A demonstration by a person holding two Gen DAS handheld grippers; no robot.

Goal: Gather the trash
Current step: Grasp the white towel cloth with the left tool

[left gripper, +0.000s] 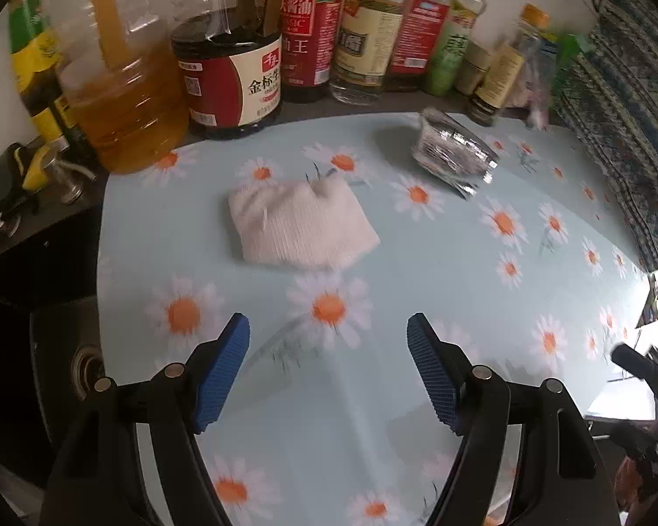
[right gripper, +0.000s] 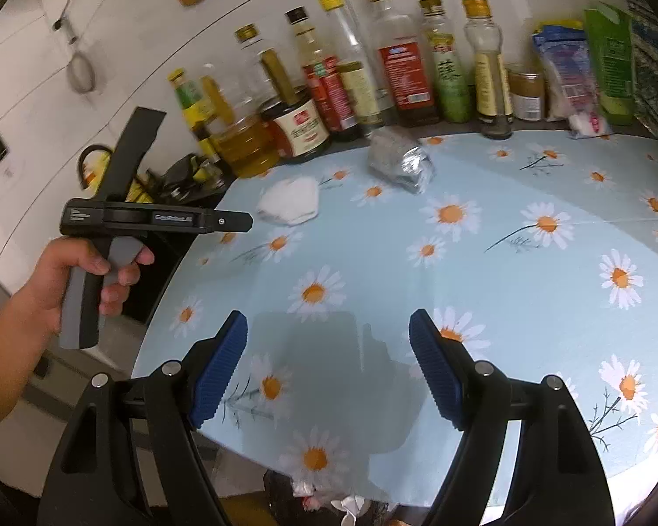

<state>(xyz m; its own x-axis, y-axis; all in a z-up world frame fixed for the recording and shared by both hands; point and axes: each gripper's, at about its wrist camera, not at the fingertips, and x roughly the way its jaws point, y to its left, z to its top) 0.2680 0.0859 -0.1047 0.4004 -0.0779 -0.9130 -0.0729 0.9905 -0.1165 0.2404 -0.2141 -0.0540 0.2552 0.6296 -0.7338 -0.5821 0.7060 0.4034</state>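
While both tools hang above it empty, the trash lies on the daisy-print table: a crumpled white tissue toward the table's left side, and a crushed silver foil packet farther back and to its right. The two lie apart, neither touched by anything. From the right wrist view the tissue sits near the table's left edge and the packet just in front of the bottle row.

The left gripper has its blue pads spread wide with only tablecloth between them; the tissue lies ahead of its tips, slightly to the left, and well clear of them. The right gripper is likewise spread with nothing between its pads, hovering over the near part of the table, with both pieces of trash well ahead of it.

In the right wrist view a hand grips the grey handle of the left tool off the table's left edge, the tool's black body pointing toward the tissue.

Behind the trash a row of bottles lines the wall: a big jug of amber oil, a dark soy-sauce jar, then taller sauce and vinegar bottles. A green carton and a plastic bag of packets stand at the row's right end. Below the table's near edge, some crumpled rubbish shows dimly.
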